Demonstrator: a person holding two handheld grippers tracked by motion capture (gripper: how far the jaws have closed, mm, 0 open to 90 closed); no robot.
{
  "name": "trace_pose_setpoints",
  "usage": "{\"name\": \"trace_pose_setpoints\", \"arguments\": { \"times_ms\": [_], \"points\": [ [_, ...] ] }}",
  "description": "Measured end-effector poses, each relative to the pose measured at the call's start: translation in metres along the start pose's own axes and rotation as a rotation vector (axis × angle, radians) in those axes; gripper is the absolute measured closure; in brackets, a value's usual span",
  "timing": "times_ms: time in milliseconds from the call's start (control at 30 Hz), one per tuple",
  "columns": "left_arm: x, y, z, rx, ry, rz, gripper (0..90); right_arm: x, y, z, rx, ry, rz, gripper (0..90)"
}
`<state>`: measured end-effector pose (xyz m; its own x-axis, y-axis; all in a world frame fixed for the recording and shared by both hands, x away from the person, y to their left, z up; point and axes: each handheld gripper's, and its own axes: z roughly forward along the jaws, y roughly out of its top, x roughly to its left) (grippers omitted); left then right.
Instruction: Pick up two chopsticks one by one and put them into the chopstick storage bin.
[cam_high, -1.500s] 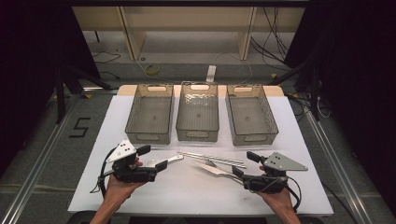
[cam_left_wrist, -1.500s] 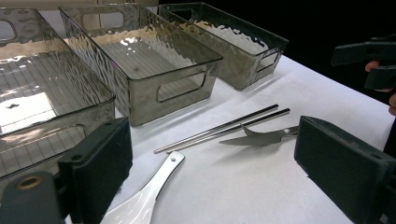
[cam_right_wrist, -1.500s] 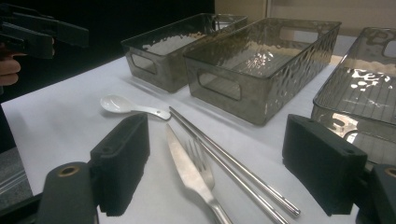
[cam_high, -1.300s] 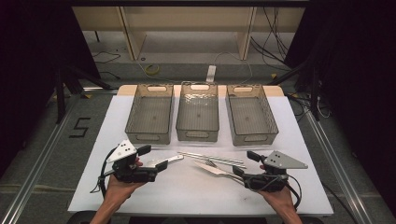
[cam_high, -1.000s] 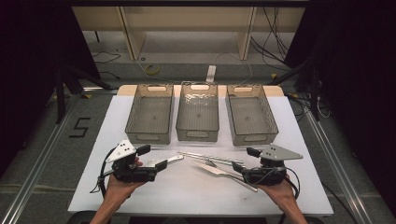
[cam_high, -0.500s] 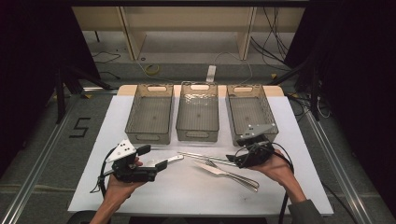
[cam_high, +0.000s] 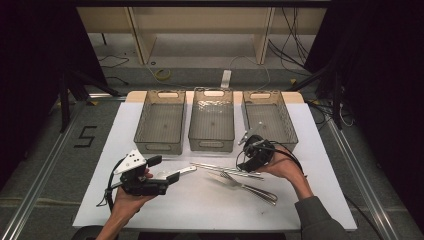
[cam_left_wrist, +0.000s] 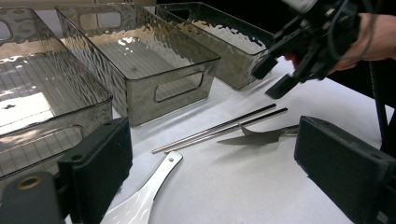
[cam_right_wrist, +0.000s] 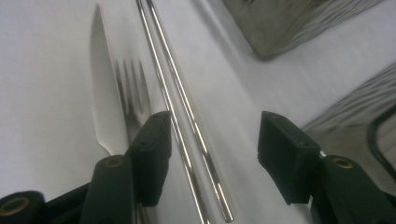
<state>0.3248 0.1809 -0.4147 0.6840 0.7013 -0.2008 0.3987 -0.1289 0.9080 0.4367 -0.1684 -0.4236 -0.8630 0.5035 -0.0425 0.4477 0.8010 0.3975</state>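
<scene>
We held the right gripper (cam_high: 248, 161) over the pair of thin metal chopsticks (cam_high: 226, 170), which lay near the middle of the white table (cam_high: 210, 210), just in front of the three smoky transparent plastic bins (cam_high: 212, 120) at its far edge; its two black jaws had just been closing, yet in the right gripper view they stood apart with the chopsticks (cam_right_wrist: 187, 116) between them, and we could not tell if a pad touched them; the silver knife (cam_right_wrist: 105, 102) and the silver fork (cam_right_wrist: 130, 86) lay just beside, toward the right edge; the left gripper (cam_high: 161, 181) rested near the front left corner, jaws spread wide and holding nothing, over the white plastic spoon (cam_left_wrist: 142, 196).
</scene>
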Motion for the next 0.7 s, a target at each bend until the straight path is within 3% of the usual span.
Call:
{"name": "trace_pose_setpoints", "arguments": {
  "times_ms": [233, 700],
  "points": [
    [-0.001, 0.0, 0.001, -0.002, -0.006, 0.0, 10.8, -0.005, 0.0, 0.017, 0.088, 0.034, -0.02, 54.7],
    [-0.002, 0.001, 0.0, -0.005, -0.007, 0.004, 10.8, -0.012, 0.004, 0.029, 0.15, 0.076, -0.054, 65.6]
  ]
}}
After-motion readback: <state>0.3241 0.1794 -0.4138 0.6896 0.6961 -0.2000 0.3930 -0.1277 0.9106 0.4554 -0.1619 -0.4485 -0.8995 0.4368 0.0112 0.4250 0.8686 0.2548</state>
